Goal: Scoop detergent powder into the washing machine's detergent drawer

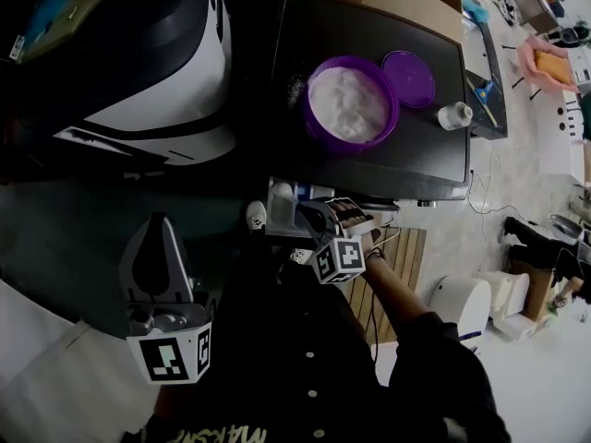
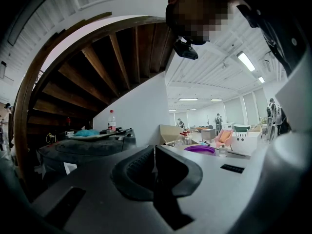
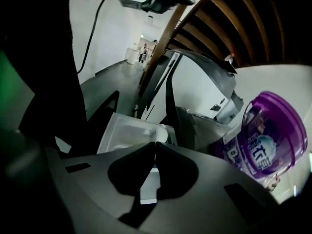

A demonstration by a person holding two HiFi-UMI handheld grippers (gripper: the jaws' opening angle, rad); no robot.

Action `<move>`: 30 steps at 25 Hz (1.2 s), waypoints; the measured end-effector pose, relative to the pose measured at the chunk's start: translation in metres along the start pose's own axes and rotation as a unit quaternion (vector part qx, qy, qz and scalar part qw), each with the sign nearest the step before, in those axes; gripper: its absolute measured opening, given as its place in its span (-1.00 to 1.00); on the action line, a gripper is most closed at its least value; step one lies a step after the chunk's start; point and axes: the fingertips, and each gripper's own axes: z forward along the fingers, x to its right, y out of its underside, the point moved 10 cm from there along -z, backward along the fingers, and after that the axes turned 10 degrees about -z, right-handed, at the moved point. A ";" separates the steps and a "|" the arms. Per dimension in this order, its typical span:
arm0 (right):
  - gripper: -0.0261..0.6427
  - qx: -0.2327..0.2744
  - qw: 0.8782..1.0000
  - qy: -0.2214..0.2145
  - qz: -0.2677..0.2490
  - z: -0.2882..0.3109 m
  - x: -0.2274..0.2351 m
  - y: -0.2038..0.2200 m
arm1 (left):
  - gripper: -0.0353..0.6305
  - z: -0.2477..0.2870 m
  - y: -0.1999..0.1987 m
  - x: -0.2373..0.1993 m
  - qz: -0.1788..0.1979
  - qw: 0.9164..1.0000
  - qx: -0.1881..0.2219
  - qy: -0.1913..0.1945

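Observation:
The purple detergent tub (image 1: 351,101), open and full of white powder, stands on the dark washing machine top (image 1: 305,35); its loose lid (image 1: 409,77) lies beside it. The white detergent drawer (image 1: 283,197) is pulled out at the machine's front edge. My right gripper (image 1: 309,212) is right over the drawer. In the right gripper view its jaws (image 3: 155,143) are shut, with what looks like a white scoop handle (image 3: 148,189) between them, above the drawer (image 3: 122,135); the tub (image 3: 265,135) is at the right. My left gripper (image 1: 159,220) hangs low at the left, shut (image 2: 154,150) and holding nothing.
A small white bottle (image 1: 454,115) stands on the machine top right of the lid. Another white and black appliance (image 1: 157,72) sits left of the washer. Wooden slats (image 1: 397,266) lie on the floor below the drawer. A curved stair rises overhead (image 2: 73,67).

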 end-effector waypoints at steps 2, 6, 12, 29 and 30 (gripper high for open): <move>-0.83 -0.005 0.998 0.017 -0.064 0.001 -0.005 0.000 | -0.82 -0.001 0.001 0.001 0.000 1.000 -0.001 0.000; -0.83 -0.019 0.984 0.040 -0.171 0.003 -0.017 0.001 | -0.82 -0.004 0.000 0.002 0.000 1.000 0.001 -0.001; -0.83 -0.016 0.973 0.066 -0.219 0.007 -0.025 0.006 | -0.82 -0.007 0.002 0.004 0.002 1.000 0.001 -0.004; -0.83 0.167 0.797 -0.197 0.546 -0.040 0.043 0.038 | -0.82 0.003 -0.020 0.011 0.010 0.999 0.037 0.007; -0.83 0.192 0.767 -0.207 0.576 -0.047 0.048 0.037 | -0.82 0.005 -0.023 0.011 0.010 0.999 0.040 0.008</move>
